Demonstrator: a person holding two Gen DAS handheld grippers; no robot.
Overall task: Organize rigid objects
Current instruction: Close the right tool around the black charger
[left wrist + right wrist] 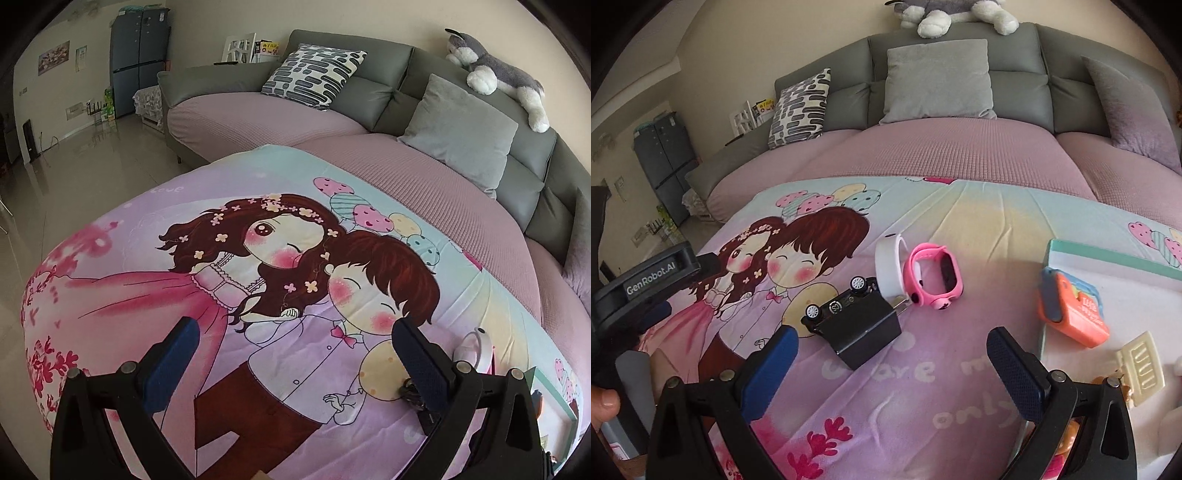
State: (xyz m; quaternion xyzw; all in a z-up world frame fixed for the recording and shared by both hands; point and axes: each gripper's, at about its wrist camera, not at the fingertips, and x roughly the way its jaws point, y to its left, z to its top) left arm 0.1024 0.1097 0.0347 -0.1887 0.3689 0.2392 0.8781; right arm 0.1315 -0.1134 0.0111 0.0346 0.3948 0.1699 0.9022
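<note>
We see a cartoon-print cloth (960,221) covering the surface. On it, near the middle, lie a black charger block (864,332), a toy car (838,304) touching its far side, a white band (888,266), and a pink watch (932,275). At right rests a teal-edged tray (1108,254).

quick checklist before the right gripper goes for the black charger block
1. Right gripper open and empty: ok.
2. Black plastic charger block lies ahead between the fingers: ok.
3. Charger free of neighbours: not ok, the overturned black toy car touches it, and the white band sits at its prongs.
4. Pink kids' smartwatch apart from charger: ok.
5. Left gripper open, out of the way: ok.
6. Space in the teal-rimmed tray: cannot tell.
</note>
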